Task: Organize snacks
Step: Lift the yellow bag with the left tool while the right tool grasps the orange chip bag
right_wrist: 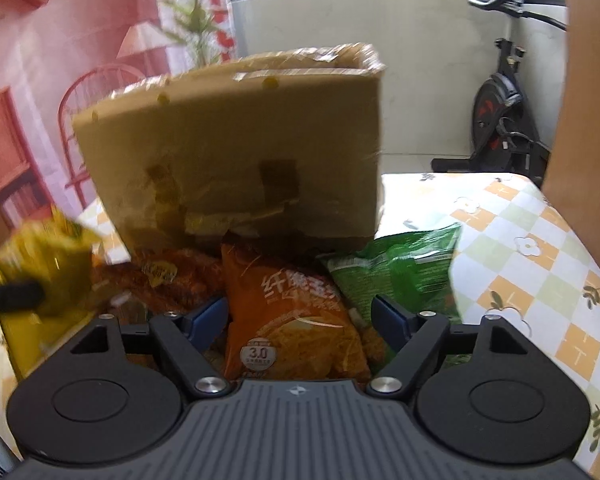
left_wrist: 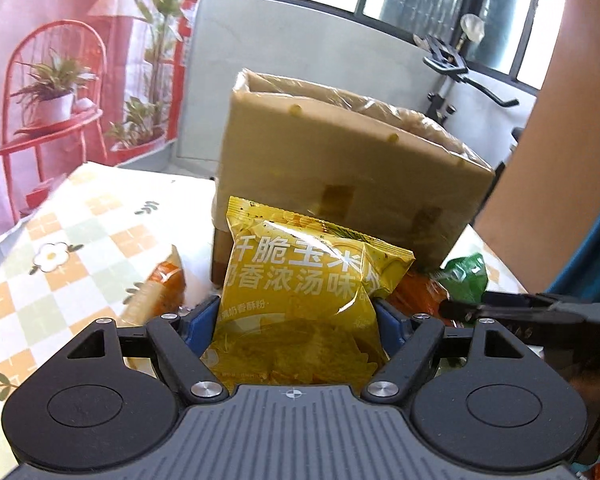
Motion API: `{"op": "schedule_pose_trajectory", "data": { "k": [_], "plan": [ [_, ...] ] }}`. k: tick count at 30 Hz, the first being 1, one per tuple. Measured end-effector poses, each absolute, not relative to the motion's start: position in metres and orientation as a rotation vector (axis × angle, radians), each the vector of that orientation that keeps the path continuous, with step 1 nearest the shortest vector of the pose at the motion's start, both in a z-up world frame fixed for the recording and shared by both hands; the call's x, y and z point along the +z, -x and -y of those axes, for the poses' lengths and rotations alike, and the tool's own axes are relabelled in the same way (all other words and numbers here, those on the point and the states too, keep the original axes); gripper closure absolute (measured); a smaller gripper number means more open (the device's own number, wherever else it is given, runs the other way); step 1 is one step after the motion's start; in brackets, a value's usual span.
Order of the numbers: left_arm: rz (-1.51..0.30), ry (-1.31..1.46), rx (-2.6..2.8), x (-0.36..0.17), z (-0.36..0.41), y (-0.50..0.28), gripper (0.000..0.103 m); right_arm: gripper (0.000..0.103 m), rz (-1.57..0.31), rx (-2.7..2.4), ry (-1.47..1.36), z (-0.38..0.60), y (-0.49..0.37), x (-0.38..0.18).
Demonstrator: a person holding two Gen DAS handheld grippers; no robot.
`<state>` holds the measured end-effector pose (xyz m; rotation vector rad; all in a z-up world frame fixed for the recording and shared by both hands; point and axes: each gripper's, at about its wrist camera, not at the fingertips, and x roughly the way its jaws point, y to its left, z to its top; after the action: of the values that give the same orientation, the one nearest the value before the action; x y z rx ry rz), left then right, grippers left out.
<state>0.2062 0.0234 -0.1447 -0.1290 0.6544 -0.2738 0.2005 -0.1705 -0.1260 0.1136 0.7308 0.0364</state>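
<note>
Yellow bag: a shiny yellow plastic snack bag [left_wrist: 300, 304] w/ white letters, standing up, top corner leaning to the left. It is lifted up in front of the box. In the right cam it shows blurry at the far left [right_wrist: 48, 268].
Left gripper: the left gripper [left_wrist: 298, 320], black w/ blue pads [left_wrist: 202, 326], is pinched on the yellow bag, one pad on each side of the bag's lower part.
Orange bag: an orange plastic snack bag [right_wrist: 292, 320] w/ a round "3.0" mark lies flat on the table, just in front of the box.
Right gripper: the right gripper [right_wrist: 300, 316] sits over the orange bag, w/ the bag between its blue pads. Pads look just beside the bag's edges; can't tell if they press on it.
Other bags: a green plastic snack bag [right_wrist: 400, 268] lies to the right of the orange one, touching it. A darker orange-red bag [right_wrist: 168, 276] lies to the left, partly under it.
Box: a tall brown cardboard box [left_wrist: 340, 160], open at the top, w/ a clear plastic liner, stands behind all the bags.
Table: a tablecloth [right_wrist: 520, 264] w/ orange, green & white squares & small flowers.
Back: an exercise bike [right_wrist: 500, 120] by a grey wall, under windows.
</note>
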Motion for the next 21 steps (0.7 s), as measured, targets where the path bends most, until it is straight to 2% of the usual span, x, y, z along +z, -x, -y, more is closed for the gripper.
{"op": "schedule_pose_trajectory", "data": {
  "k": [17,21],
  "plan": [
    [-0.658,0.155,-0.259,-0.152,-0.034,-0.211,0.022,0.022,-0.837,0.048,-0.006,0.151,-0.247,-0.17],
    [-0.645,0.147,-0.249,-0.148,-0.036,-0.206,0.022,0.036,-0.826,0.067,-0.028,0.155,-0.242,-0.168]
  ]
}}
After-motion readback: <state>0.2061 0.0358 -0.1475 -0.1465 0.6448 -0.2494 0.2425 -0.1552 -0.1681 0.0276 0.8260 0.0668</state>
